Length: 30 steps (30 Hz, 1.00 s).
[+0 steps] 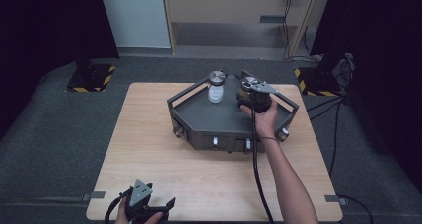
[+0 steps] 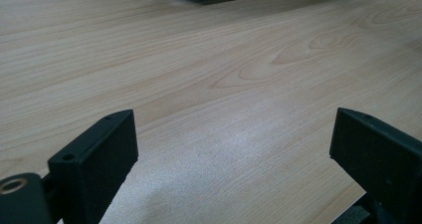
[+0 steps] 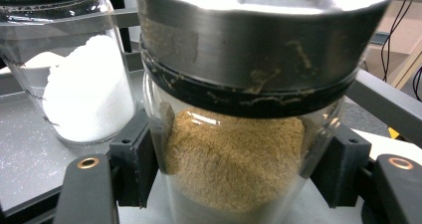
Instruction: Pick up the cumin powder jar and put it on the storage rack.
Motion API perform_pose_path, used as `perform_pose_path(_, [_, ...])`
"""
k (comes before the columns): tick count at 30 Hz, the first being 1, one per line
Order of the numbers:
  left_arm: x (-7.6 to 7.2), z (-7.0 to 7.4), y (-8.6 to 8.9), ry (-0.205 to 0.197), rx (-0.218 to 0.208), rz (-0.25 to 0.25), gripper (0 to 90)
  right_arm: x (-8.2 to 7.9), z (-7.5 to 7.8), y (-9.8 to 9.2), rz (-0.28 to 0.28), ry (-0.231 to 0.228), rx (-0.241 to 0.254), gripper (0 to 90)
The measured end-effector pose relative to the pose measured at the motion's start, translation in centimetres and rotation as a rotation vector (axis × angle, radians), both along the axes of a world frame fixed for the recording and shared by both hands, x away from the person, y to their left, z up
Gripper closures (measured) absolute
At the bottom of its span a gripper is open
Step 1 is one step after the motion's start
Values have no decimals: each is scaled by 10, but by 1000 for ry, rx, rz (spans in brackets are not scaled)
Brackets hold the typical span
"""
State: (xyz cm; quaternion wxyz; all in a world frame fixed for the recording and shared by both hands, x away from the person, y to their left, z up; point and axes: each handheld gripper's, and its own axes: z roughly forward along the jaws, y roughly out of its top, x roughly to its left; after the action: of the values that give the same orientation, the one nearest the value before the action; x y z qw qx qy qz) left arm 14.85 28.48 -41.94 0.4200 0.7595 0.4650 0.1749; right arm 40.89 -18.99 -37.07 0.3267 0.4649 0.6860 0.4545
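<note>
So the right gripper [image 3: 234, 169] has its fingers [image 3: 132, 159] clamped on both sides of the brown jar [image 3: 234, 134], down on the glass below the metal lid [image 3: 249, 30]. Makes sense to me: the lid is wider than the body, so gripping under it gives a kind of ledge that should keep the jar from slipping if it gets lifted. In the high view that gripper [image 1: 253, 95] sits at the back right of the dark tray [image 1: 219, 117], with the hand [image 1: 261, 115] behind it reaching in over the tray's front rail.

The brown jar is on the tray floor as far as I can tell, though its base is hidden, so I can't say whether it's resting or slightly off. The white jar [image 1: 216, 86] stands upright just beside it, to its left in the high view, apart and not touching. Close enough that I'd watch for a bump if the brown one gets swung sideways.

The left gripper [image 1: 149, 206] is parked at the near edge of the bench [image 1: 149, 149], well apart from the tray. Its fingers [image 2: 94, 157] are spread wide with nothing between them, just bare wood. Looks like it's simply waiting out of the way.
</note>
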Motion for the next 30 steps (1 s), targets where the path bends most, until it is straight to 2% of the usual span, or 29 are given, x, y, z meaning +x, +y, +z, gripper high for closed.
perform_pose_path(3, [0, 0, 0, -1, 1, 3, 40, 0, 0, 0, 2, 0, -4, 300])
perform_pose_path(7, [0, 0, 2, -1, 0, 7, 40, -2, 0, 3, -12, 5, 2, 178])
perform_pose_path(10, [1, -1, 2, 0, 1, 12, 40, -5, 2, 9, -40, 5, -24, 58])
perform_pose_path(12, [1, -1, 2, 0, 4, 13, 40, -7, 2, 8, -41, 5, -17, 49])
perform_pose_path(18, [1, -1, 2, 0, 7, 17, 40, -12, 10, -3, 7, 22, 8, 16])
perform_pose_path(23, [1, -1, 1, -1, 11, 20, 41, -24, 12, -8, 25, -4, 0, 16])
perform_pose_path(26, [1, -1, 0, -3, 17, 21, 40, -32, 13, -13, 30, -7, 15, 14])
perform_pose_path(28, [1, -1, 0, -4, 20, 25, 40, -36, 14, -18, 36, -6, 50, 15])
perform_pose_path(30, [1, -1, 0, -5, 24, 28, 41, -42, 14, -20, 40, -27, 39, 18])
